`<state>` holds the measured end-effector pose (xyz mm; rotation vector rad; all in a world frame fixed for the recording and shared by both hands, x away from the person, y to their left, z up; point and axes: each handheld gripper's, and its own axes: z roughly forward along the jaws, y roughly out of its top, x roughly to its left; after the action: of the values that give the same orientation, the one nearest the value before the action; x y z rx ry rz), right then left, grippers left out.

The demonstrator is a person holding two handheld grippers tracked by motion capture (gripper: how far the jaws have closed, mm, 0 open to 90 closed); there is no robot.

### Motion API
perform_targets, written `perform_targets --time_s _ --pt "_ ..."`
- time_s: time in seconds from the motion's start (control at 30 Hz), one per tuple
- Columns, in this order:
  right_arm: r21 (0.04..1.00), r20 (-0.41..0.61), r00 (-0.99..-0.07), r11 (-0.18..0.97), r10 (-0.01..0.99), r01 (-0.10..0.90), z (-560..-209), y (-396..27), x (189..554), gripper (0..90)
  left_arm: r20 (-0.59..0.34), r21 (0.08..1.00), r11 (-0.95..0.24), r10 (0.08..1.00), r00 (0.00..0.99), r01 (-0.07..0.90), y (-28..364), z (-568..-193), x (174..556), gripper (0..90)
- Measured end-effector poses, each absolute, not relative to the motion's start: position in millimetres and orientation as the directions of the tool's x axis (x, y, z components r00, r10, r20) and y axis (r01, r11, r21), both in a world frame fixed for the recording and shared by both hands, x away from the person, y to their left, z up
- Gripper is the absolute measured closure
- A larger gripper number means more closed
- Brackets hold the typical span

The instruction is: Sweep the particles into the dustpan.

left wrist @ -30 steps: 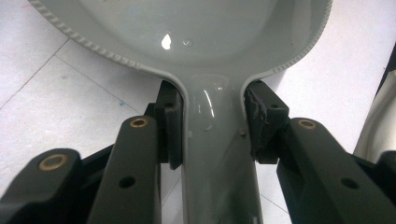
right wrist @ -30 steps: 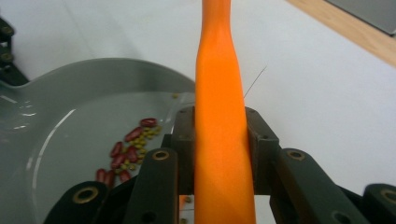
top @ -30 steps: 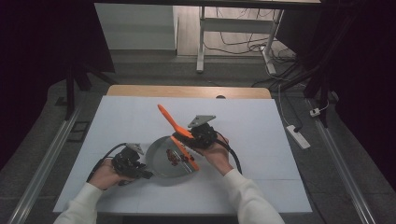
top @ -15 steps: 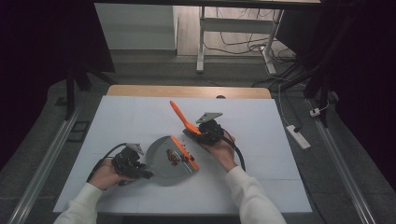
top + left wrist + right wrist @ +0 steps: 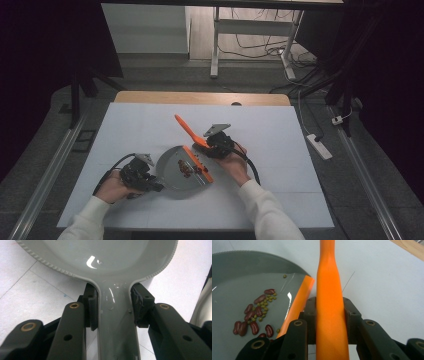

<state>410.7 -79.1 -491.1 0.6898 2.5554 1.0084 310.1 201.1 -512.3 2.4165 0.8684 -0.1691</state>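
Both grippers clamp: left gripper [image 5: 156, 186] dustpan [image 5: 172, 170] handle; right gripper [image 5: 206, 148] raised brush [image 5: 189, 131]

A dim lab: white-covered table [image 5: 150, 120], floor rails [image 5: 47, 167], loose cables [image 5: 260, 47], power strip [image 5: 320, 146].

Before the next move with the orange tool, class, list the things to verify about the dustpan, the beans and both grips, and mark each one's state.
1. Left gripper fingers clamp the grey dustpan by its handle: ok.
2. Right gripper fingers clamp the orange brush handle: ok.
3. Red beans and small green beans lie inside the pan: ok.
4. Dustpan's orange lip rests flat on the white table: cannot tell.
5. No beans left on the table around the pan: cannot tell.
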Motion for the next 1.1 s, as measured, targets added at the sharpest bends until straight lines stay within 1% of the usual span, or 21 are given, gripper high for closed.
perform_targets --time_s 0.27,0.7,0.87,0.97,1.03,1.1 --pt "0.696 -0.108 -0.848 0.649 0.519 0.308 -491 -74 406 70.2 -0.296 0.465 -0.632 0.549 0.782 0.620 201 -512 310 62.1" --pt "0.699 -0.080 -0.858 0.643 0.508 0.315 -491 -70 401 70.2 -0.295 0.463 -0.635 0.548 0.783 0.619 201 -513 310 62.1" --pt "0.710 -0.037 -0.866 0.624 0.498 0.328 -491 -69 400 70.2 -0.295 0.462 -0.634 0.549 0.782 0.620 201 -513 310 62.1" --pt "0.724 -0.007 -0.879 0.609 0.476 0.324 -488 -66 397 70.2 -0.295 0.463 -0.634 0.549 0.782 0.619 201 -513 310 62.1" --pt "0.738 0.028 -0.901 0.599 0.432 0.310 -485 -64 394 70.2 -0.295 0.464 -0.634 0.548 0.783 0.619 201 -513 310 62.1" --pt "0.752 0.011 -0.908 0.596 0.418 0.283 -480 -62 391 70.2 -0.295 0.464 -0.635 0.547 0.783 0.618 201 -513 310 62.1"
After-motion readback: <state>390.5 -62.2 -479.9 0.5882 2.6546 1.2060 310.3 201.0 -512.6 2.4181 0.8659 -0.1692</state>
